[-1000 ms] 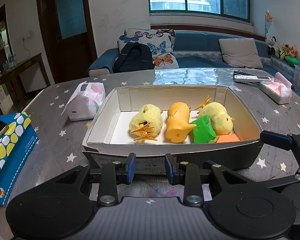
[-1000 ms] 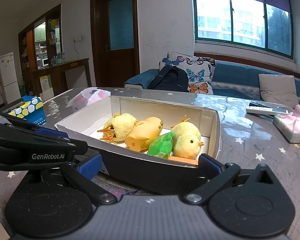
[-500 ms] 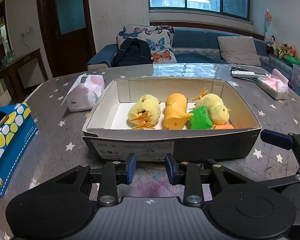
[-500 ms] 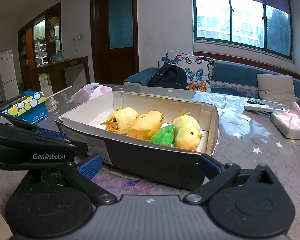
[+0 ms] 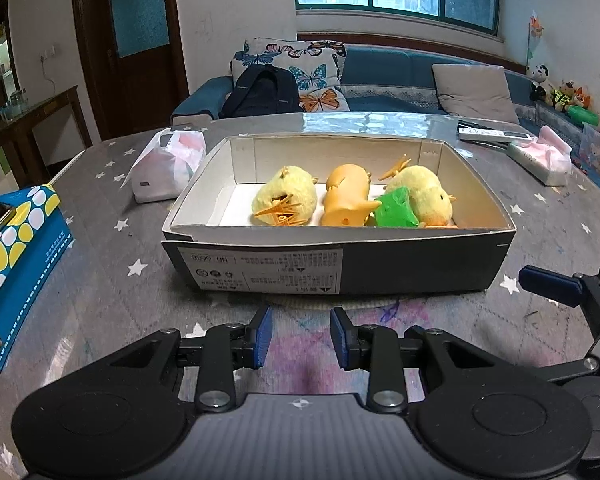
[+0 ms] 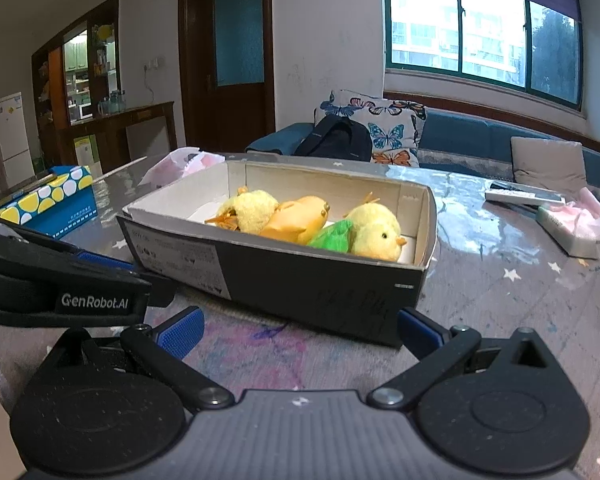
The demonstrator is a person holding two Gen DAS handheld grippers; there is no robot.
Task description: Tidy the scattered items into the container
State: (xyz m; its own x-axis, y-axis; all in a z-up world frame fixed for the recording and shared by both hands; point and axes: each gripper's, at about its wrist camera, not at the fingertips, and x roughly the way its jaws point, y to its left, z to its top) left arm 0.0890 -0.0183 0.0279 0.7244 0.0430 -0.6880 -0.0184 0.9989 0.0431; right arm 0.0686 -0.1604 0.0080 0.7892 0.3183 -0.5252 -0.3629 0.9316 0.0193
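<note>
box label [image 5: 260,270] print too small, tissue box [image 5: 16,256] cut off left

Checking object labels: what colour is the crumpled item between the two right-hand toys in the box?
Bright green, clearest in the left wrist view.

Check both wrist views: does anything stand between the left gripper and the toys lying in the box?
Yes. The box's dark near wall stands between the left gripper and the toys behind it. Its top is open. Only bare table separates gripper and wall.

box [image 5: 420,268] wall ahead, bare table [image 5: 100,288] leftward, toys [image 5: 348,200] filling box
</note>
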